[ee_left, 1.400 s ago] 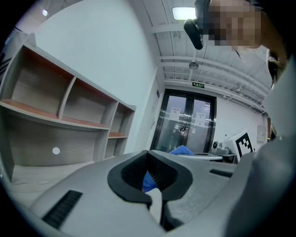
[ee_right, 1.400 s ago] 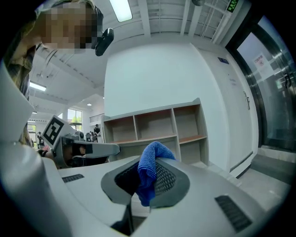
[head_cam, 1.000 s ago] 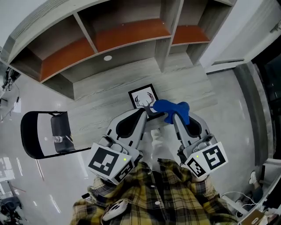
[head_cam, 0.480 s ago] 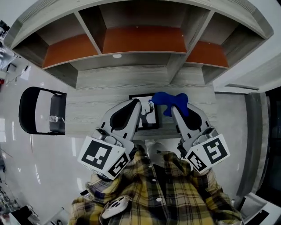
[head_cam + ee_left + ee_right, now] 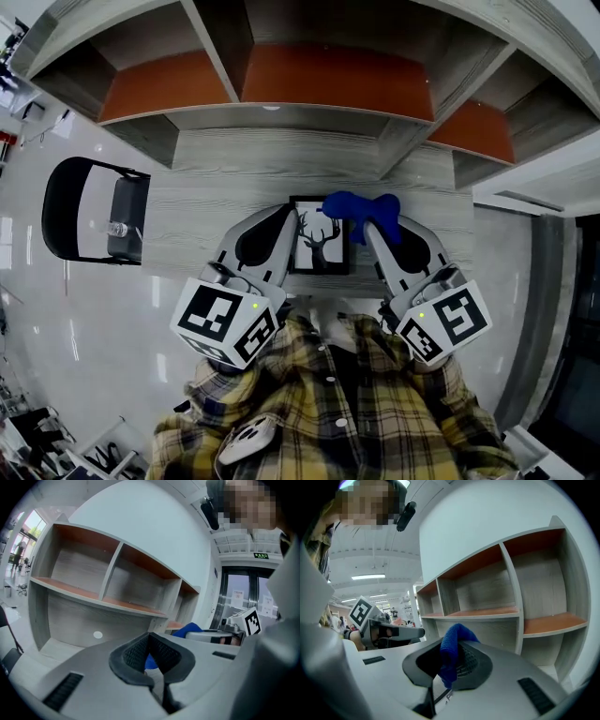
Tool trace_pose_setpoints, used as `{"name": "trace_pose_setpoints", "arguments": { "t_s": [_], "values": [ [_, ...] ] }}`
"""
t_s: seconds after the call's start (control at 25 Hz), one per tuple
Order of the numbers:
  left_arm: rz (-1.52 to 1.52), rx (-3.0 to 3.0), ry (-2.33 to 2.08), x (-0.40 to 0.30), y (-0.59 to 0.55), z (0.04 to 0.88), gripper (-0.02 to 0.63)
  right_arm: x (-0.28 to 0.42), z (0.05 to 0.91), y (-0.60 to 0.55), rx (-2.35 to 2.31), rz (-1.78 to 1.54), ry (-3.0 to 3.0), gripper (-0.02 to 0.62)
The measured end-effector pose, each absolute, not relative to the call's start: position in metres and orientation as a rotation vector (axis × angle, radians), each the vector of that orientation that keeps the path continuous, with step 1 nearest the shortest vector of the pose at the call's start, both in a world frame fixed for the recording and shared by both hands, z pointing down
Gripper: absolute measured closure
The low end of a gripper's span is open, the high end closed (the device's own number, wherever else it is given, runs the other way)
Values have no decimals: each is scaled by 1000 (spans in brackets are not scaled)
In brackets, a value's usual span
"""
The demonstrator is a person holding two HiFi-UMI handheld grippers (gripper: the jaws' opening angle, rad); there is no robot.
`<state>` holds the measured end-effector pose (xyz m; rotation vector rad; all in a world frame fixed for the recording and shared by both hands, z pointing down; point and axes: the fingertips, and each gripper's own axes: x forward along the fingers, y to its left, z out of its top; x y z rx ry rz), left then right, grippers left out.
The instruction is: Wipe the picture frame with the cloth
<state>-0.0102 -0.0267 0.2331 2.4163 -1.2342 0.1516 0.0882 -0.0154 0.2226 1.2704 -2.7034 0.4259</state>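
Both hand-held grippers sit tight in front of your plaid shirt (image 5: 328, 412), marker cubes nearest your chest and jaws pointing forward over the table (image 5: 216, 216) edge. The two bodies angle inward, so the tips converge.

Your left hand-held gripper (image 5: 289, 225): jaws nearly together, tips meeting in a narrow V. They pinch the left edge of the picture frame (image 5: 322, 239). In the left gripper view the frame is only a thin edge-on strip low between the pads.

The frame is upright to you in the head view, deer-silhouette print facing up. It sits between the two gripper tips, over the near edge of the table.

Your right hand-held gripper (image 5: 367, 230): jaws clamped on the blue cloth (image 5: 361, 211). The cloth bunches up out of the pads and spills forward past the tip. It lies at the frame's top right corner; I can't tell whether it actually touches the frame.

Further out: grey wood-grain table top, then the open shelf unit (image 5: 328, 80) with orange boards along its far side. A black chair (image 5: 89, 225) stands on the floor off the table's left end.
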Motion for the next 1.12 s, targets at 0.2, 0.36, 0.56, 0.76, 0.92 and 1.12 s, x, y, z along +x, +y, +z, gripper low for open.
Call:
{"name": "trace_pose_setpoints", "arguments": {
  "t_s": [0.2,0.36,0.56,0.76,0.92,1.12],
  "values": [
    [249,2336,-1251,-24,-28,275,601,68,236,-31,1203,465,-2715,554],
    [342,2250,-1268,-34,-24,325,601,52,259,-43,1151,513,-2711,554],
    [432,2108,-1247,-46,-19,398,601,35,308,-52,1101,621,-2668,554],
    [528,1962,-1146,-51,0,469,600,25,344,-52,1065,700,-2621,554],
    [563,1876,-1067,-52,17,506,598,24,353,-55,1076,726,-2606,554],
    [662,1846,-989,-48,40,531,565,23,356,-55,1079,743,-2598,554]
  ]
}}
